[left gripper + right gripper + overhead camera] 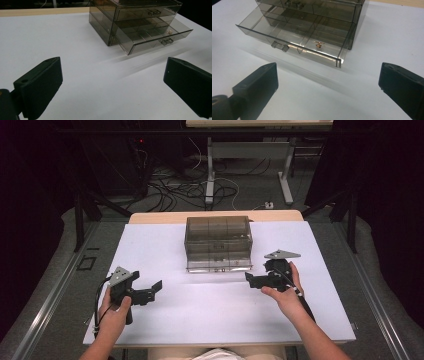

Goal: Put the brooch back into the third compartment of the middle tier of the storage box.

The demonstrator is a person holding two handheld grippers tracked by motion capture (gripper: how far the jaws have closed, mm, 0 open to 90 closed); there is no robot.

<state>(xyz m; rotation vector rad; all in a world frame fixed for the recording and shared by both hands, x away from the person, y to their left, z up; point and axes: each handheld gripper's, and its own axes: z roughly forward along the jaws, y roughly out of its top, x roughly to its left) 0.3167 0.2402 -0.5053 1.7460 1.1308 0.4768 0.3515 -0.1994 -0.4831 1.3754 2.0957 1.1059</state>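
Smoky clear plastic drawer box sits at the middle of the white table top, toward its far edge, bottom drawer pulled part-way out with a small clear handle on its front. Inside that drawer, dividers make compartments — a tiny gold-coloured item, too small to identify, lies in the one at the right end in the right gripper view.

Right gripper — held in the person's right hand, just off the box's front right corner, jaws spread wide, nothing between them, touching nothing. In the right gripper view the two black jaws frame bare table in front of the drawer.

Left gripper — in the left hand, well apart from the box at the near left, jaws also wide apart and empty, pointing across the table toward the box.

No brand, label or readable writing anywhere on box or grippers.
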